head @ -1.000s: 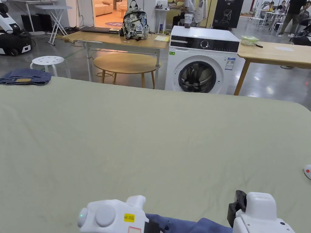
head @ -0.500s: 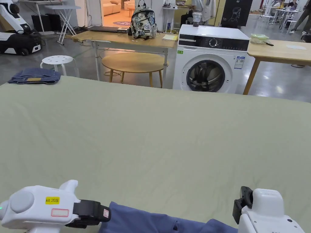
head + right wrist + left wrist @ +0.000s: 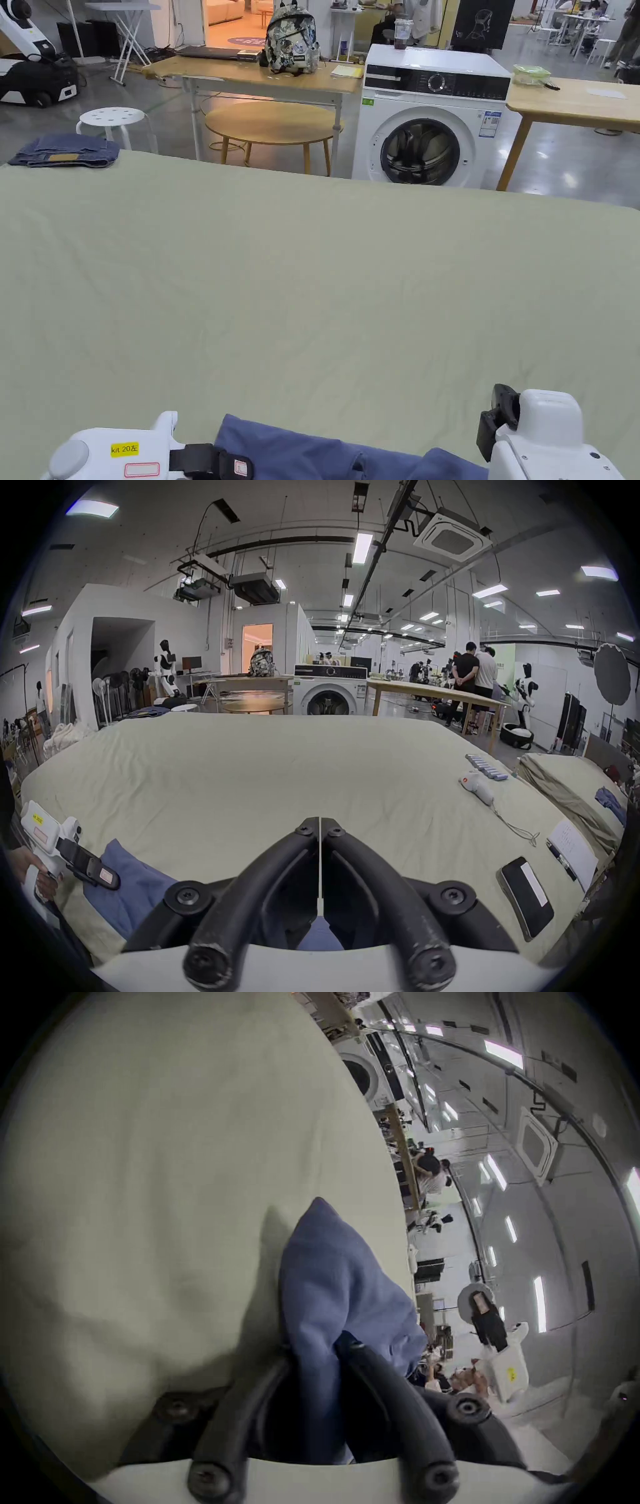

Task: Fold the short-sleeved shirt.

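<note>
A blue short-sleeved shirt (image 3: 312,453) lies bunched at the near edge of the pale green covered table (image 3: 312,281). My left gripper (image 3: 240,465) is at the shirt's left end, low on the left in the head view. In the left gripper view both jaws press on a fold of the blue cloth (image 3: 329,1286), so the left gripper (image 3: 318,1348) is shut on it. The right gripper (image 3: 320,826) has its jaws closed tip to tip with nothing between them, and blue cloth (image 3: 318,933) shows beneath it. Its white body (image 3: 544,431) sits by the shirt's right end.
Folded dark blue jeans (image 3: 62,152) rest on the far left corner. Along the table's right side lie a white controller (image 3: 476,785), a row of batteries (image 3: 485,767), a black device (image 3: 526,895) and a paper sheet (image 3: 571,850). A washing machine (image 3: 431,119) stands beyond the far edge.
My left gripper has moved to the left with the shirt's edge, drawing the blue cloth out wider along the near edge. The right gripper has stayed in place.
</note>
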Motion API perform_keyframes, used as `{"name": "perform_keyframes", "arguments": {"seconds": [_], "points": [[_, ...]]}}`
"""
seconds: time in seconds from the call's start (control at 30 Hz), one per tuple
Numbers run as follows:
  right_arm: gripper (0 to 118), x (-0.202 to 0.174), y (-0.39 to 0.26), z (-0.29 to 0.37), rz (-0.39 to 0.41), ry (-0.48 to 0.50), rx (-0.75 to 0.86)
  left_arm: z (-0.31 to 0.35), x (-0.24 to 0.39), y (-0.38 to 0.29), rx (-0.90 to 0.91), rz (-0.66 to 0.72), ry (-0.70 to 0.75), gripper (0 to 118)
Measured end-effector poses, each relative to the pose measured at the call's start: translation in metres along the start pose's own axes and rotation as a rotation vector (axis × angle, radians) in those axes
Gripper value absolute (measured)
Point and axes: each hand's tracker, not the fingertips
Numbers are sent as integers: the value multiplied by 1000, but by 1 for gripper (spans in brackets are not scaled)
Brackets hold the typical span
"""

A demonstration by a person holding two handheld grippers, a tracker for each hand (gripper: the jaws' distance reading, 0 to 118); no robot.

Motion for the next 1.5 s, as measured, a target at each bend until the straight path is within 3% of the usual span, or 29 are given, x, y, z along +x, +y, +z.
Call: {"name": "perform_keyframes", "arguments": {"seconds": [0.37,0.53,0.7,1.17,1.5], "points": [[0,5,6,1,5,-5,12,64,57,2,78,-133,26,4],[0,3,8,2,7,10,15,123,74,11,187,-190,168,4],[0,-2,8,1,8,32,17,141,98,13,214,-235,343,4],[0,5,4,3,-1,24,8,52,197,-28,60,-441,312,4],[0,20,-2,7,-17,-9,-7,-80,231,-66,-100,-474,391,4]]}}
